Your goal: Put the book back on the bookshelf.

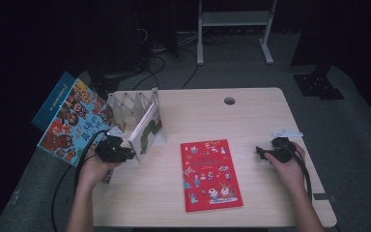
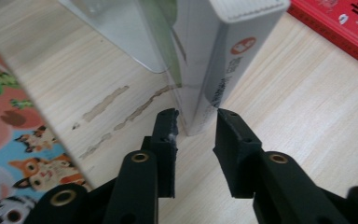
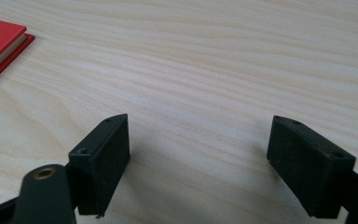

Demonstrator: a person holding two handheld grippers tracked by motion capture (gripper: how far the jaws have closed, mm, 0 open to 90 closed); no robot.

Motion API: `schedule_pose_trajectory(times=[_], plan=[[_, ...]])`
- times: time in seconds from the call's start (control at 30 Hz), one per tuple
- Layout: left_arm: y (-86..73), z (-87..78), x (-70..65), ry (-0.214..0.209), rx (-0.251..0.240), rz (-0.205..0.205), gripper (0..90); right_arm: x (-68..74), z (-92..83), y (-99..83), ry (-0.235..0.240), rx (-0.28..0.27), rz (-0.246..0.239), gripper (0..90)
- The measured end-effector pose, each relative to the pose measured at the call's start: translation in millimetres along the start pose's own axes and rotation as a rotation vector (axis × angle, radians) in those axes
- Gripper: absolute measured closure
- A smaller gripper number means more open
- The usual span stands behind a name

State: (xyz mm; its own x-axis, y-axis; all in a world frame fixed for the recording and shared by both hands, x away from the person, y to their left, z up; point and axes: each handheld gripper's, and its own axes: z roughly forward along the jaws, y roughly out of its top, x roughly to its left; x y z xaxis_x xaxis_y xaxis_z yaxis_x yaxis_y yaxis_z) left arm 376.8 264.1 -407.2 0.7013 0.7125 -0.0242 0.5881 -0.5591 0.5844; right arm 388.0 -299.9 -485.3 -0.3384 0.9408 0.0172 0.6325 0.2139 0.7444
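The left gripper (image 1: 125,153) sits at the near left of the table (image 1: 251,121), its jaws set either side of the bottom corner of a white-spined book (image 1: 146,130) that stands tilted in a white folding rack (image 1: 133,104). In the left gripper view the same white-spined book (image 2: 214,60) shows its spine corner between the two black jaws; the pads lie just beside both faces, very near or touching, and a firm clamp cannot be confirmed from the frames. The left hand (image 1: 94,171) bears this gripper from below. A colourful picture book (image 1: 75,121) with animal figures leans beyond the rack at the left edge of the table, and its cover fills the lower left of the left gripper view. A red book (image 1: 210,175) lies flat on the table, near the centre and well apart from both tools. The right gripper (image 1: 261,152) rests near the right edge, held by the right hand (image 1: 290,166); in the right gripper view its jaws stand wide apart over bare wood, grasping nothing, with a corner of the red book (image 3: 0,44) at the upper left.
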Motion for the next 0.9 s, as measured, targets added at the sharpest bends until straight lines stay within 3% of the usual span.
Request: schedule_pose_trajectory(times=[0.3, 0.9], plan=[[7.1, 15.2, -7.5, -0.034, -0.018, 0.000, 70.4, 0.0, 0.0, 0.0, 0.000, 0.000, 0.000, 20.1], [30.4, 44.3, -25.5, -0.045, -0.059, 0.031, 71.9, 0.0, 0.0, 0.0, 0.000, 0.000, 0.001, 20.1]])
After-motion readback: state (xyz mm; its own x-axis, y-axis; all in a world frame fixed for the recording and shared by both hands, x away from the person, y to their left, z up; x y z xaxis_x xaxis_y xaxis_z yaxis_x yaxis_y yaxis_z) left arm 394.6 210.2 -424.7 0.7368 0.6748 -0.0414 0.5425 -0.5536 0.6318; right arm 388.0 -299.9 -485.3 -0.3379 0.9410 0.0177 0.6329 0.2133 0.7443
